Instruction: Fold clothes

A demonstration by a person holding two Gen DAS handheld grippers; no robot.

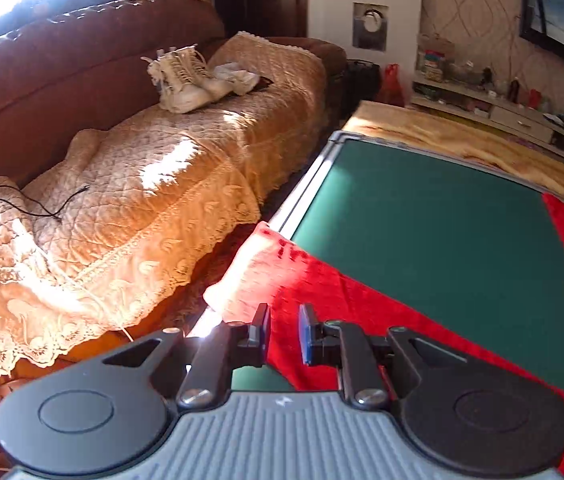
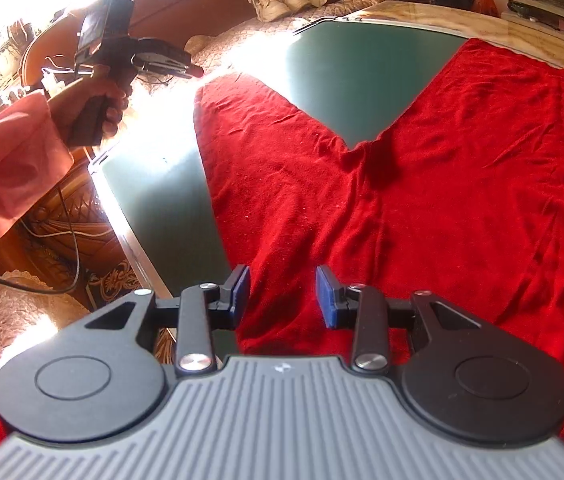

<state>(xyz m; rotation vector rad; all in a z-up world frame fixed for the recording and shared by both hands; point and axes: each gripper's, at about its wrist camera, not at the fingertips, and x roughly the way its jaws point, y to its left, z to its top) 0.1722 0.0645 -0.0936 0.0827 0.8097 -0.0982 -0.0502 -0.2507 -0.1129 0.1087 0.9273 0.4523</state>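
Observation:
Red velvet trousers (image 2: 402, 200) lie flat on the green mat (image 2: 354, 80), their two legs spread in a V away from me. My right gripper (image 2: 283, 284) hovers open over the waist end, near the left edge of the cloth, with nothing between its fingers. In the left wrist view, my left gripper (image 1: 284, 320) is open and empty just above the hem end of one red leg (image 1: 322, 292), which reaches the mat's (image 1: 422, 220) left edge. The right wrist view shows that left gripper (image 2: 195, 71) held by a hand (image 2: 109, 100) in a pink sleeve, above the table's left side.
A brown sofa (image 1: 61, 64) with a beige quilted cover (image 1: 153, 184) runs along the left of the table, with white boots (image 1: 185, 80) on it. The wooden table top (image 1: 462, 140) extends beyond the mat. A TV cabinet (image 1: 514, 116) and screen (image 1: 562, 20) stand at the far right.

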